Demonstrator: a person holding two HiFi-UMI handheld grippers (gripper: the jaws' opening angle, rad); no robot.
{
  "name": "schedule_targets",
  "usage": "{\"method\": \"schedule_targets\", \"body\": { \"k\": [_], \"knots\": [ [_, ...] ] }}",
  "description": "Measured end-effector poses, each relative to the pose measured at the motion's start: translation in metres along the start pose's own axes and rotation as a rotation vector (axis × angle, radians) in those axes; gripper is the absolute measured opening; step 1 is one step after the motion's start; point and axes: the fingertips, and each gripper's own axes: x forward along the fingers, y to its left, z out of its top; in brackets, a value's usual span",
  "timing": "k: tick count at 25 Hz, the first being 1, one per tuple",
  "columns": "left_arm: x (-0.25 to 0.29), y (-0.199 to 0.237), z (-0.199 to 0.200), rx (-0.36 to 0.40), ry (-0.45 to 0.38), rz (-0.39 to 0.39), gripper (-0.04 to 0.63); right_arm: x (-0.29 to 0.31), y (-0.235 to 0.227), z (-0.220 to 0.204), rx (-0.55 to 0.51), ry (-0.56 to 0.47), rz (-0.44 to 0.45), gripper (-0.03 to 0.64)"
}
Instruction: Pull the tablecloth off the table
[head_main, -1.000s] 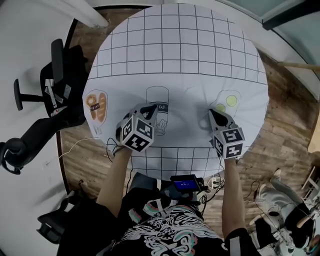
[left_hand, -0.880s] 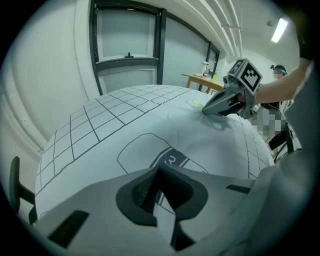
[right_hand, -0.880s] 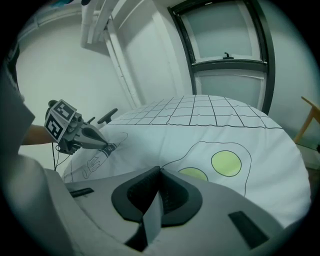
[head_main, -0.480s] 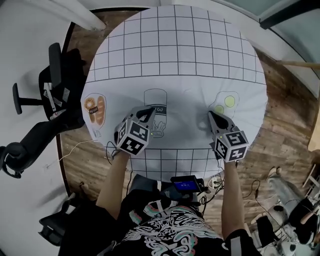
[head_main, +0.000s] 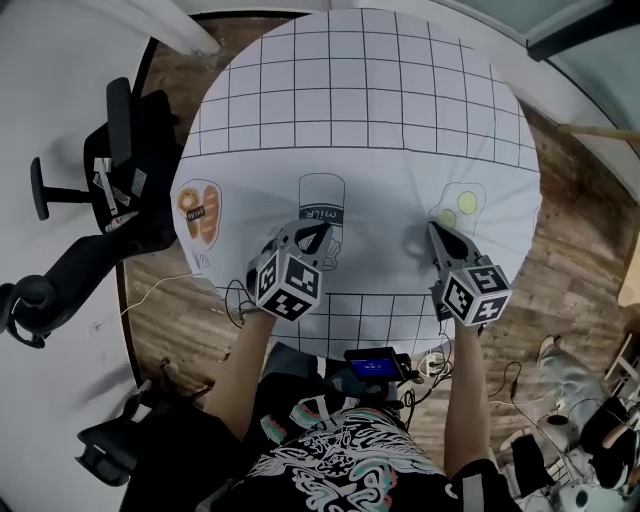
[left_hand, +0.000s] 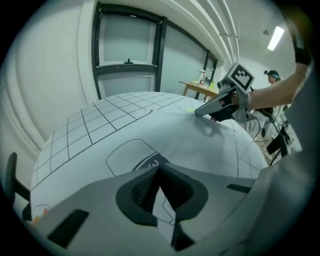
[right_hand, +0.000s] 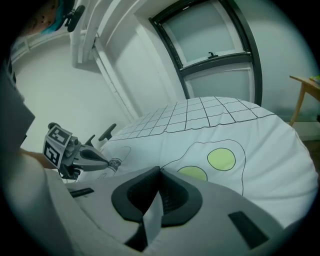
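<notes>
A white cloth (head_main: 360, 130) covers the whole round bench, which is hidden beneath it, and hangs over the edge all round. The far half of the cloth is printed with a black grid. A narrower grid band runs along the near edge, and three drawings sit between the two: bread (head_main: 198, 212) toward the left edge, a milk carton (head_main: 322, 200) in the middle, and an egg (head_main: 455, 208) with green spots toward the right edge.

The left tool (head_main: 318, 232) points at the cloth just near-side of the carton drawing. In its own view, its jaws (left_hand: 159, 170) are closed tight on a raised fold of cloth, a white strip with a thin black line pinched between the pads.

The right tool (head_main: 435, 230) sits at the near side of the egg drawing. Its jaws (right_hand: 160, 172) are likewise closed on a pinched ridge of cloth that stands up between the dark pads.

The two tools are well apart, side by side across the near half of the bench, and each shows in the other's view. A black chair (head_main: 90, 230) stands on the wood floor (head_main: 580, 250) off the left edge.
</notes>
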Motion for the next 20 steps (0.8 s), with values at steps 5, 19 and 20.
{"method": "schedule_targets", "body": {
  "k": [5, 19, 20],
  "knots": [
    [-0.002, 0.022, -0.013, 0.124, 0.038, 0.139, 0.119, -0.002, 0.001, 0.003, 0.082, -0.039, 0.021, 0.02],
    [0.04, -0.042, 0.066, 0.458, -0.03, -0.142, 0.359, -0.002, 0.015, 0.001, -0.168, 0.047, -0.073, 0.018],
    [0.041, -0.043, 0.059, 0.482, 0.003, -0.154, 0.37, -0.004, 0.007, -0.009, -0.288, 0.104, -0.126, 0.018]
  ]
}}
